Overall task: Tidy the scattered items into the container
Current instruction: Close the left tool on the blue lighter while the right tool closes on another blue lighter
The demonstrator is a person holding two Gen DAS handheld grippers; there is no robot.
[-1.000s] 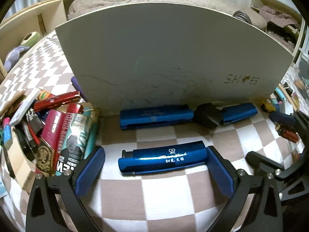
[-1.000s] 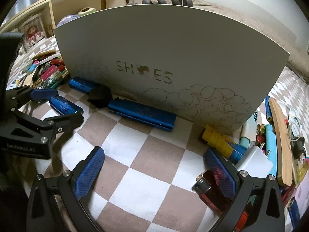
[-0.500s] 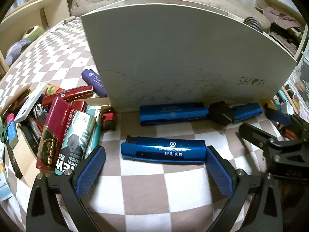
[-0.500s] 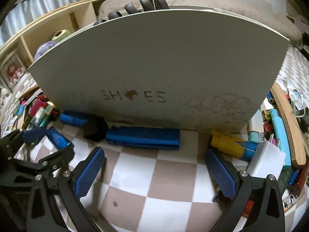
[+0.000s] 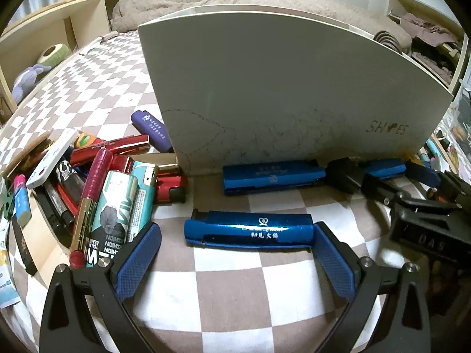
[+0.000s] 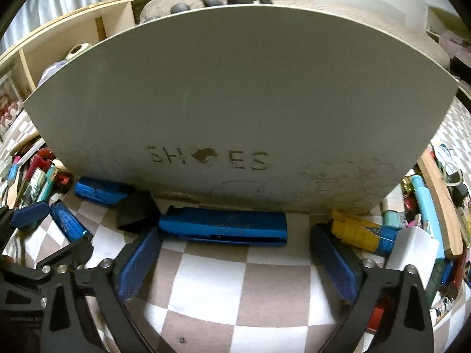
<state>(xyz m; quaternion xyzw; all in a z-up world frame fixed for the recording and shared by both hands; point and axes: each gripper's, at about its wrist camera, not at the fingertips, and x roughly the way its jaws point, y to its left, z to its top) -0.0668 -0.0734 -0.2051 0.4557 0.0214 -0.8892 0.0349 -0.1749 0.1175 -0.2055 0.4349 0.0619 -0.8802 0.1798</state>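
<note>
Left wrist: left tongs [image 5: 235, 248] spread around blue lighter [image 5: 248, 229], right pad touching its end; clutter pile [image 5: 97, 194] hard left.
Right wrist: right tongs [image 6: 235, 253] spread, just been closing, second blue lighter [image 6: 223, 226] ahead between them, against white SHOES box [image 6: 235, 111]; bare checkered cloth [image 6: 235, 288] below.

I count three long blue metallic lighters: one [image 5: 248, 229] at centre frame between my left fingers, one [image 5: 272, 173] above it along the white box's [image 5: 288, 88] foot, one [image 5: 382, 167] further right. One black block [image 5: 343, 172] sits between those two. One purple lighter [image 5: 153, 126] lies at left centre. The heap [image 5: 88, 182] at lower left holds perhaps a dozen lighters and tubes; overlaps blur that tally.
</note>
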